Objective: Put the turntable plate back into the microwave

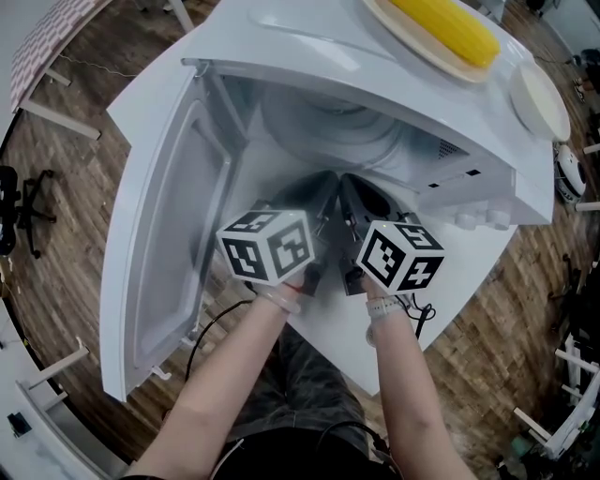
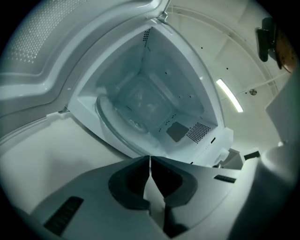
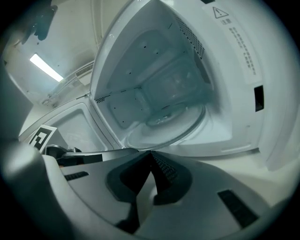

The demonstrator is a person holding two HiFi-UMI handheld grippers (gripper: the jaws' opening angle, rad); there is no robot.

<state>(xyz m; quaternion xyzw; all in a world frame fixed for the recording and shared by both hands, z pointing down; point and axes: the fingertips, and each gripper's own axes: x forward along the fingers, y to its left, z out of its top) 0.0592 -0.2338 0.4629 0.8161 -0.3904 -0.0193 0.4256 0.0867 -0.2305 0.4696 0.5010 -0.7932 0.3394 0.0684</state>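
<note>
The clear glass turntable plate lies flat on the floor of the open white microwave. It also shows in the left gripper view and the right gripper view. My left gripper is shut with nothing between its jaws, just outside the cavity mouth. Beside it my right gripper is shut and empty too, at the same opening. Neither touches the plate.
The microwave door hangs open to the left. On top of the microwave sit a plate with a yellow corn cob and a white round lid. Knobs are on the right panel. Wooden floor lies below.
</note>
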